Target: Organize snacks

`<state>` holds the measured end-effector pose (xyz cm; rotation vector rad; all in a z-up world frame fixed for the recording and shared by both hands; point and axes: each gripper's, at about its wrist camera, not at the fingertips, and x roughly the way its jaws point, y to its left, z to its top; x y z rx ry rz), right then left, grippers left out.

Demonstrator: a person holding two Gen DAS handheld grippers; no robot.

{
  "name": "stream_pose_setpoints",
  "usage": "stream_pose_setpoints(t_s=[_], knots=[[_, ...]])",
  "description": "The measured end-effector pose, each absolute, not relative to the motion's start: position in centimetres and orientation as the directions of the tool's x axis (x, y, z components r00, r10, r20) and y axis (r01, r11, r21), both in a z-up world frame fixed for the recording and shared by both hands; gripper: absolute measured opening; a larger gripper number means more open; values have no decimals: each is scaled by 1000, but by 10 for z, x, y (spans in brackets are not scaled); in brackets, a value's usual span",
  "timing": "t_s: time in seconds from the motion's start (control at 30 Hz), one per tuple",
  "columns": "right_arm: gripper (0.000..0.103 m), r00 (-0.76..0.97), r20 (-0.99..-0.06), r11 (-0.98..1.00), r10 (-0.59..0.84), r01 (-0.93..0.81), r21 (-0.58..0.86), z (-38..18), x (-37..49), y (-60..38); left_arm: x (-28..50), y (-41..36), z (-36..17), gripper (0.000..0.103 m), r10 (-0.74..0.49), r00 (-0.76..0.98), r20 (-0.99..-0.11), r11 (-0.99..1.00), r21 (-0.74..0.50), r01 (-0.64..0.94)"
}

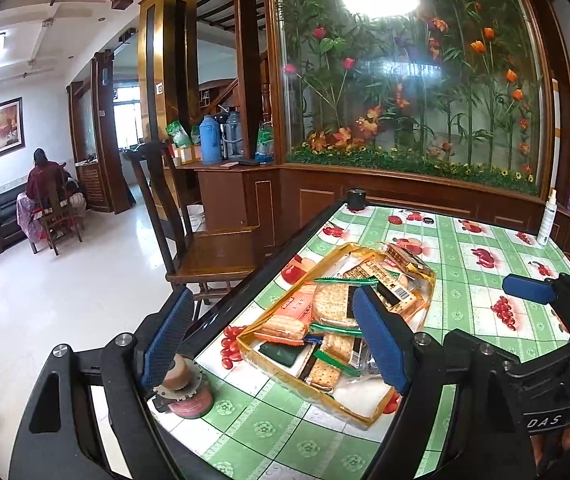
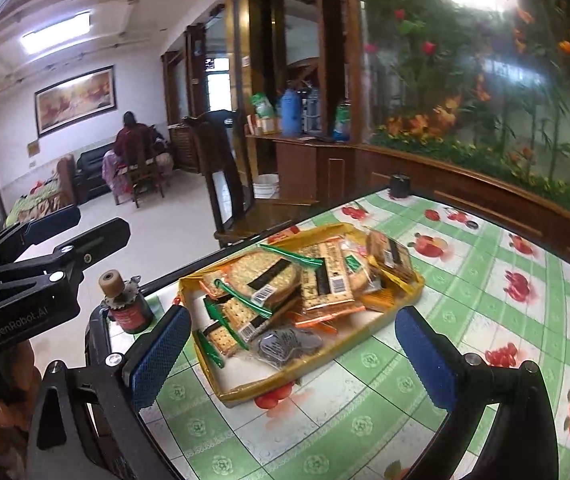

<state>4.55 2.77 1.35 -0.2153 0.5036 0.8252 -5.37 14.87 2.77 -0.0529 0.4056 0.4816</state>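
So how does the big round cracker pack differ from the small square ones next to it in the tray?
The round cracker pack is wider and lies on top of the pile, while the square cracker packs are smaller and sit lower at the near end of the yellow tray. The round one has no green edge visible; the square ones have green sealed ends. Both are clear-wrapped, with a dark strip and barcode label.

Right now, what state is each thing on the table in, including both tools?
Left tool: open, holding nothing, above the tray's near end.
Right tool: open, holding nothing, before the tray.
Yellow tray: flat on the table, heaped with snacks.
Cracker packets: sealed, piled loosely, overlapping.
White spray bottle: upright, capped.
Red spool: upright by the table edge.
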Motion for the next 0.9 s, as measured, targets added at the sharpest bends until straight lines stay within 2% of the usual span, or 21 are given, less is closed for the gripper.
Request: stream_pose_setpoints(t_s=[0.9], knots=[[103, 553, -524, 622, 648, -781, -56, 3, 38, 41, -60, 157, 26, 82, 402, 815, -417, 896, -2, -443]])
